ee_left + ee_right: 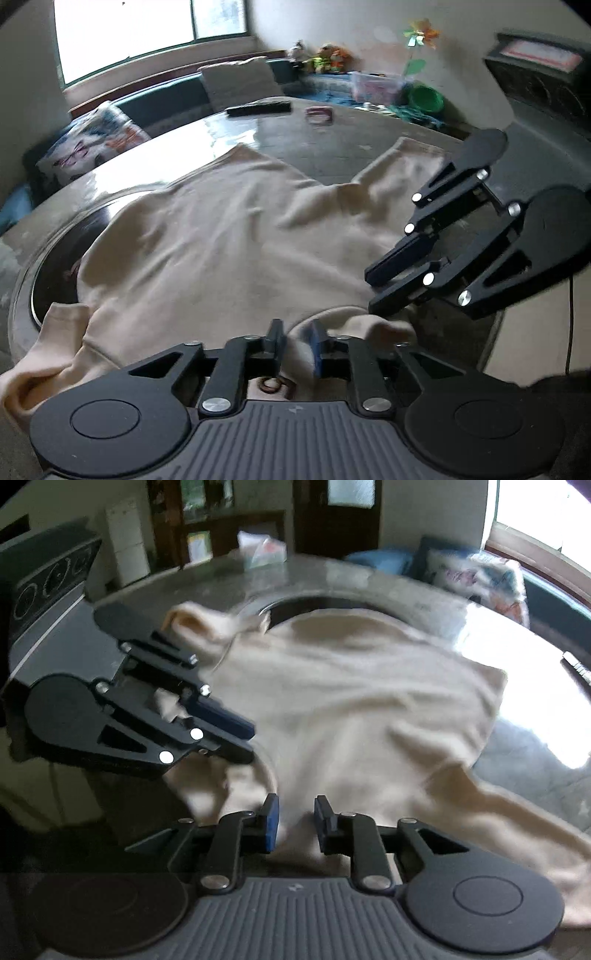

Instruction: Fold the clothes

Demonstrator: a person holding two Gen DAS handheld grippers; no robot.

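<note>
A cream long-sleeved top (221,229) lies spread and wrinkled over a round stone table (295,136). Its neckline sits at the near edge, just in front of my left gripper (296,336). That gripper's jaws stand slightly apart, with the cloth lying between and under the fingers, not pinched. To the right, my right gripper (370,292) hovers over the shoulder of the top. In the right wrist view the top (351,701) fills the middle. My right gripper (297,819) is open a little above the fabric. My left gripper (252,743) hangs at the left over the collar.
A dark remote (258,108) and a small pink object (319,114) lie at the table's far side. A dark round turntable rim (55,266) shows under the top. Cushions (96,144), a green bowl (424,98), a speaker (535,74) and a tissue box (264,554) surround the table.
</note>
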